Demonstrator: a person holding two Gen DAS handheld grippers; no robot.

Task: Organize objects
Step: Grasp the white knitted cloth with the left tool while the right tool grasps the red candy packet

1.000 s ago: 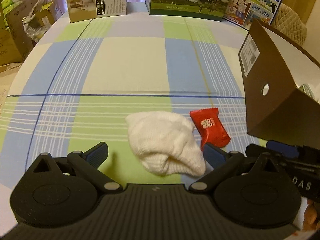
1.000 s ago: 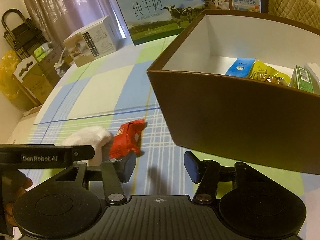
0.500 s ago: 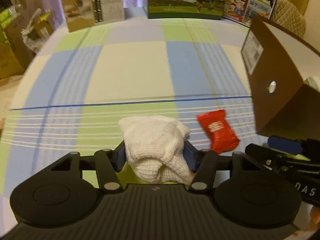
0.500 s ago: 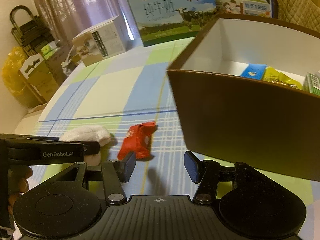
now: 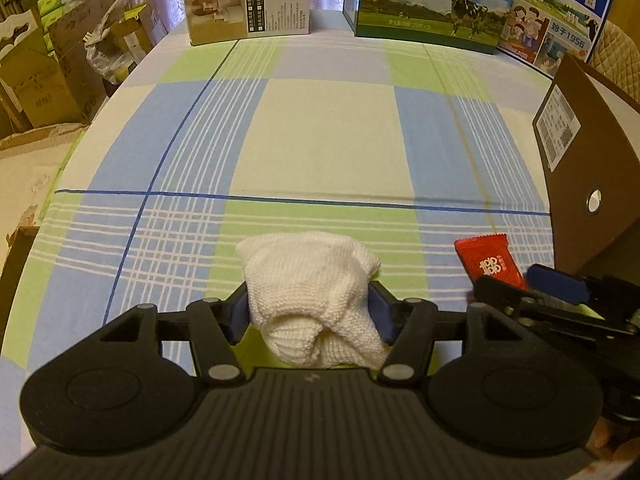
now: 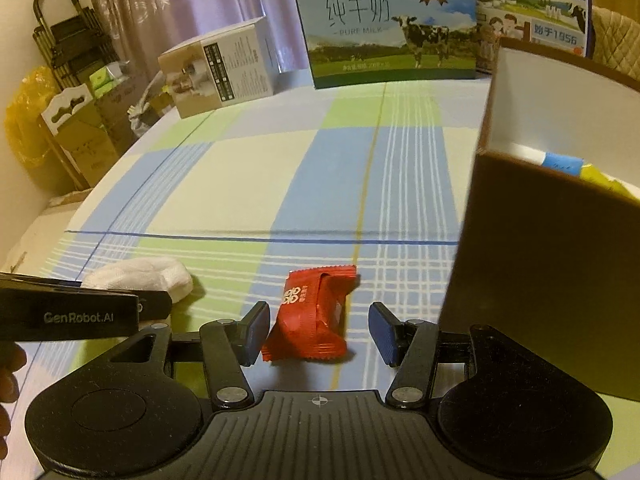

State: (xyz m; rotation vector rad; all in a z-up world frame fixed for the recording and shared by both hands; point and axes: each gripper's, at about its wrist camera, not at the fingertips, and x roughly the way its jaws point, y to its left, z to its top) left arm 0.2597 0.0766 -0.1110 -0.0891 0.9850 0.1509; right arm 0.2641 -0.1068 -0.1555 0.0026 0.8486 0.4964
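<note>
Left wrist view: left gripper [image 5: 310,316] clamped on white knitted cloth bundle [image 5: 310,300]; right gripper [image 6: 318,330] spread around red foil snack packet [image 6: 314,314].
Progress: several packets already in brown open cardboard box [image 6: 540,272]; both items still out on checked blue-green tablecloth [image 5: 320,140]. Milk cartons [image 6: 384,28] behind; cluttered room.

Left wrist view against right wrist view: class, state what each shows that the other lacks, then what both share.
Only the left wrist view shows the left tool shut on the white cloth, and the label and round hole on the brown box.

Only the right shows the right tool open around the red packet, and packets inside the box.

Both show cloth, packet, box, checked tablecloth and milk carton.
</note>
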